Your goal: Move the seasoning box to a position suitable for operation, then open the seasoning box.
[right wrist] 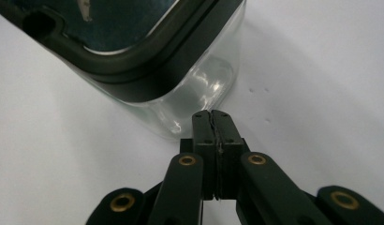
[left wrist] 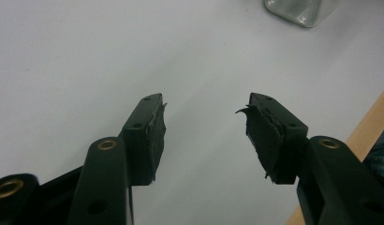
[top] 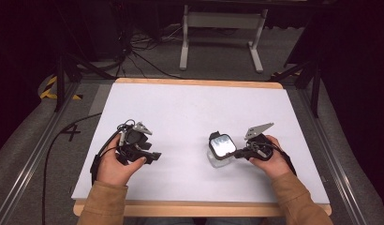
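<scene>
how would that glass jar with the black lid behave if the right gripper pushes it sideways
The glass jar looks rigid, and its smooth clear wall is probably slippery against the shut right gripper. It seems empty, so likely light enough to slide on the white table. Its squarish body shouldn't roll, but the black lid sits high, so a high push might tip it.

**Open jaws over a bare white bench**

The left hand-held gripper (left wrist: pixel 204 129) holds its two black jaws well apart, with nothing between them. A clear glass container (left wrist: pixel 298 10) sits at one o'clock; the bench (left wrist: pixel 87 56) shows its wooden edge at four o'clock.
</scene>
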A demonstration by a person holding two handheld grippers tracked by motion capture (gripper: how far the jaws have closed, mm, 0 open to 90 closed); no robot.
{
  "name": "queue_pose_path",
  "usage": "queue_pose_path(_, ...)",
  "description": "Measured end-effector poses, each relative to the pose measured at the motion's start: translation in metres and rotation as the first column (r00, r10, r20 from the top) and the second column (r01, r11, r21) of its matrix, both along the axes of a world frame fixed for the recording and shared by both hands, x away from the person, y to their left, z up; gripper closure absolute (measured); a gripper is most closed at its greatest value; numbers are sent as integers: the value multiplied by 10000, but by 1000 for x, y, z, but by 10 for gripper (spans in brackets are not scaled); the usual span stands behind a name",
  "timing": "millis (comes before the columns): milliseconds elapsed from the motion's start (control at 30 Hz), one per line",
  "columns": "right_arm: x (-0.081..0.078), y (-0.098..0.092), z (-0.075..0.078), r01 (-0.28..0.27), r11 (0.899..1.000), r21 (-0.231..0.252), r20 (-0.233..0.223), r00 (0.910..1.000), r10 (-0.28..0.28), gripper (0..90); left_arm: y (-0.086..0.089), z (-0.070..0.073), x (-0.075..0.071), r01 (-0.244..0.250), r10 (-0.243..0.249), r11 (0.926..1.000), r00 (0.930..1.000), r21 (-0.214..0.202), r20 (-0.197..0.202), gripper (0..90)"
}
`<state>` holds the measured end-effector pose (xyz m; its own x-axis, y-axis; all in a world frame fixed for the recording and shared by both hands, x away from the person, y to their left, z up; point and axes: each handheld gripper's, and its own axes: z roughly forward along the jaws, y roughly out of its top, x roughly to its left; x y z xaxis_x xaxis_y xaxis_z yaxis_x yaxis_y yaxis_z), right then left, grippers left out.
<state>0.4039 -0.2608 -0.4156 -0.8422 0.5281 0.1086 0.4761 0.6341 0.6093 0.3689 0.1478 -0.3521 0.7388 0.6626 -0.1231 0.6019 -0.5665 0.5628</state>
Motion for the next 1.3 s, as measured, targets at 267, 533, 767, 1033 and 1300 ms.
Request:
queue_pose_path(267,-10,6,-7,-241,9992,-308,-133,9996,237,900,-12,-1,7,258,-258,9996,9997,-82,49,476)
queue_pose_path(533,-17,13,-9,-515,9976,-470,-125,9986,509,900,-17,-1,11,452,-452,9990,9989,-64,90,481)
queue_pose_path(767,-21,19,-10,-741,9956,-581,-128,9972,735,900,-20,-2,13,612,-612,9981,9981,-97,-44,491)
queue_pose_path(1033,-24,9,0,-432,9984,-361,118,9990,437,900,-25,1,16,857,-855,9952,9963,-470,56,508)
queue_pose_path(1300,-30,-16,16,135,9998,142,445,9989,-142,900,-50,20,22,1922,-1885,9704,9813,-1465,386,627)
